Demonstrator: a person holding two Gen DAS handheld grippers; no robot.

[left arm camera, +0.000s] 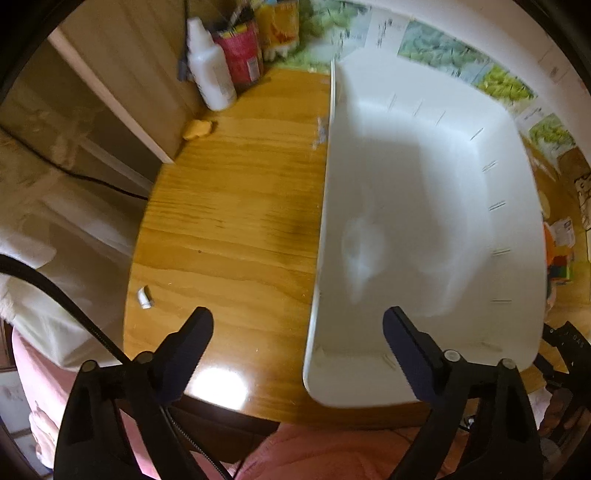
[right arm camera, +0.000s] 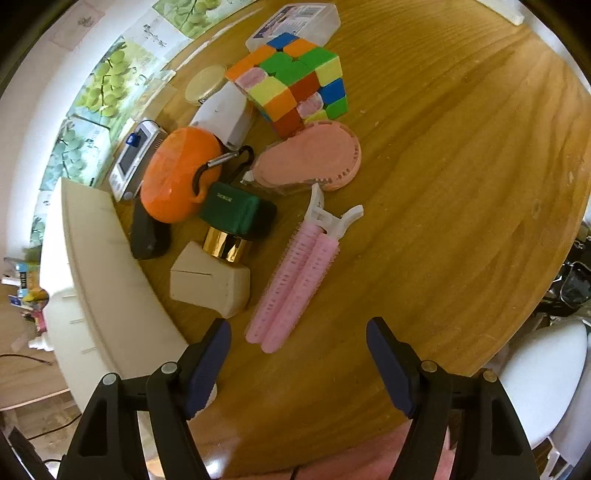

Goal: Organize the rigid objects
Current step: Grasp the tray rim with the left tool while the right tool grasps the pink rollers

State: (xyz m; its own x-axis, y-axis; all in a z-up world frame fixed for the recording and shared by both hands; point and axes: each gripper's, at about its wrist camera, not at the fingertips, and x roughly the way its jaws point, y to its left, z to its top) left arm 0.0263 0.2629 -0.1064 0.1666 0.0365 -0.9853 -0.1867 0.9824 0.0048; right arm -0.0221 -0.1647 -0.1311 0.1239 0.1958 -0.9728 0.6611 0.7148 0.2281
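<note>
A white bin (left arm camera: 424, 221) stands on the wooden table (left arm camera: 229, 206), with nothing inside it that I can see. My left gripper (left arm camera: 297, 321) points down and is open, its fingers either side of the bin's left rim. In the right wrist view a pile lies beside the bin (right arm camera: 92, 266): a colourful puzzle cube (right arm camera: 295, 85), a pink fan-shaped case (right arm camera: 314, 158), an orange pouch (right arm camera: 177, 173), a green bottle with a gold cap (right arm camera: 236, 214), a beige block (right arm camera: 210, 284) and a pink hair-roller clip (right arm camera: 295, 269). My right gripper (right arm camera: 298, 328) is open over the clip's lower end, its pads clear of it.
A white bottle (left arm camera: 210, 70), a red can (left arm camera: 240, 55) and a yellow scrap (left arm camera: 199, 129) sit at the table's far left. A small white piece (left arm camera: 144, 297) lies near the left edge. A clear box (right arm camera: 295, 22), a small screen device (right arm camera: 133, 158) and a black object (right arm camera: 147, 236) border the pile.
</note>
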